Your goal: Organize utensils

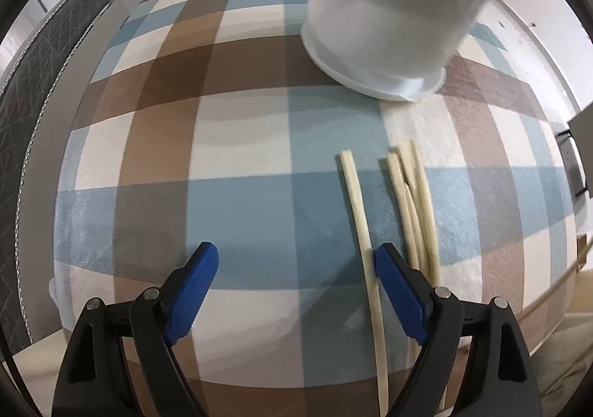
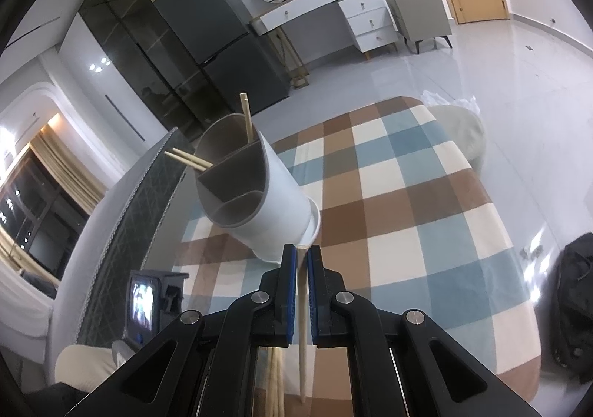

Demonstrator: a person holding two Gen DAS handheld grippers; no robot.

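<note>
A single chopstick (image 2: 304,309) is being gripped by the right gripper (image 2: 302,257) near the white holder (image 2: 274,202). The left gripper (image 1: 296,261) is being held open over loose chopsticks (image 1: 415,202) on the checked desk (image 1: 241,142).

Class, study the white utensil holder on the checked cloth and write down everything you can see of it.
The utensil holder is a tall white cylinder, plastic by its look, with a flared base ring and a grey interior split by dividers into compartments. It stands on the checked cloth. Three pale wooden chopsticks stick out of its compartments. The right claw, shut on another chopstick, is near its base; contact cannot be judged.
</note>
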